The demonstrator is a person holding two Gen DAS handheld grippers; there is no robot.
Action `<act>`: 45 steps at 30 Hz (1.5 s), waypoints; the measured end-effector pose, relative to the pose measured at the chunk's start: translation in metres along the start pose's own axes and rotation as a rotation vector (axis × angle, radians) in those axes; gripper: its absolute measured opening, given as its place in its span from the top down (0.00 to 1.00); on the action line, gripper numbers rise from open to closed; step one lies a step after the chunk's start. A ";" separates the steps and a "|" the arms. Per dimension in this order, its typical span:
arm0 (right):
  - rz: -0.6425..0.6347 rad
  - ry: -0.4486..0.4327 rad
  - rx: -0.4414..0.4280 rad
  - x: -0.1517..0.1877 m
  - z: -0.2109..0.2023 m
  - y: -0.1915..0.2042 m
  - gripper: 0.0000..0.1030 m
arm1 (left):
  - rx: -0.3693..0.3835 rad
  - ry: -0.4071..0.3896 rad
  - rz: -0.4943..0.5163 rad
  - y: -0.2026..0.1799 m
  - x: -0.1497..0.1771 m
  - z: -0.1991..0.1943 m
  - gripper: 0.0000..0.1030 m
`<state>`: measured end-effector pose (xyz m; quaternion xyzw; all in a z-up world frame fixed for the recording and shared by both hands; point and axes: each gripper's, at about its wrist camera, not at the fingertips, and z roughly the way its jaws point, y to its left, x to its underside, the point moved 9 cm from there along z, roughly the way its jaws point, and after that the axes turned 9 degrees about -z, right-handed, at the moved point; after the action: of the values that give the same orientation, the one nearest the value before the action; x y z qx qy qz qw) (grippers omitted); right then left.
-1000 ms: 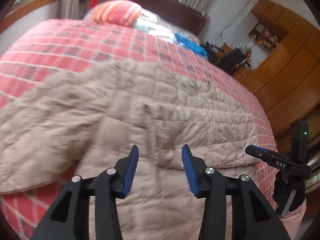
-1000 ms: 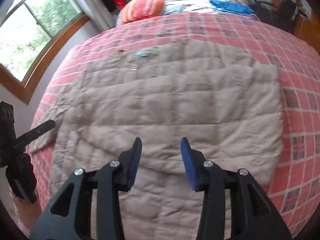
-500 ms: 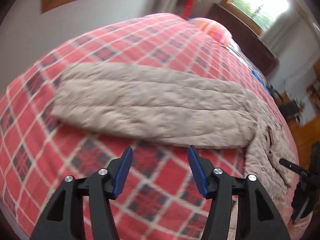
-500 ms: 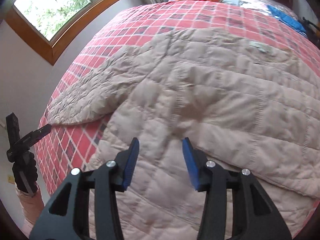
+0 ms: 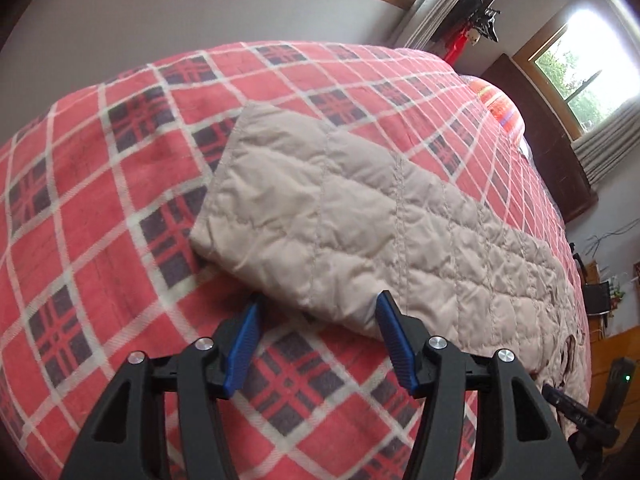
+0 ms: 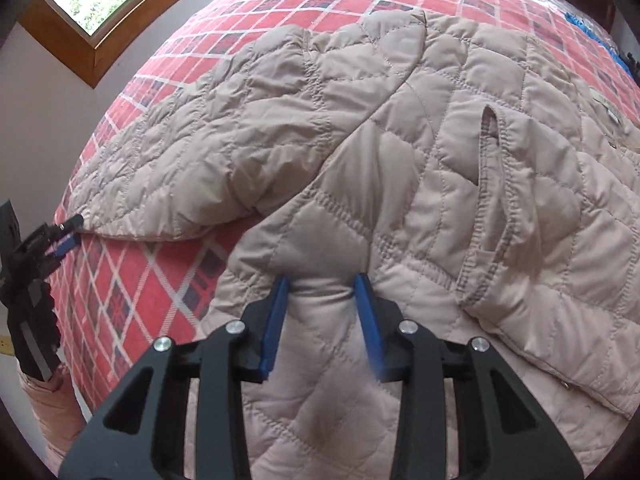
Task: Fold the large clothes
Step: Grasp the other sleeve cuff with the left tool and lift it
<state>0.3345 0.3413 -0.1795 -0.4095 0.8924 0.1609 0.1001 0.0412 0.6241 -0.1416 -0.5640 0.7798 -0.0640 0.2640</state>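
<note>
A beige quilted jacket (image 6: 420,128) lies spread on a bed with a red plaid blanket (image 5: 100,208). In the left wrist view its long sleeve (image 5: 340,216) runs from the cuff at centre-left toward the body at the right. My left gripper (image 5: 320,306) is open, low over the blanket, with the sleeve's near edge between its blue fingertips. My right gripper (image 6: 322,284) sits on the jacket's side below the armpit, its pads pressed against a puffed ridge of fabric bunched between them. The left gripper (image 6: 60,236) also shows at the sleeve's cuff end.
An orange striped pillow (image 5: 500,108) and a dark headboard (image 5: 552,160) are at the far end of the bed. Blue cloth (image 6: 588,20) lies near the pillows. A wall with a wood-framed window (image 6: 80,20) runs along the bed's left side.
My left gripper has swung from the jacket body out to the sleeve and dropped to its near edge. My right gripper moved left onto the jacket's side and narrowed on a fold.
</note>
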 end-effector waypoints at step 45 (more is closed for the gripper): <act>0.075 -0.047 -0.092 0.003 -0.019 -0.016 0.67 | 0.384 0.238 0.531 -0.228 0.149 0.004 0.64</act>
<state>0.3440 0.3227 -0.1660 -0.3763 0.8961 0.2151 0.0959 0.2029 0.4075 -0.1050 -0.2699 0.8985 -0.2040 0.2798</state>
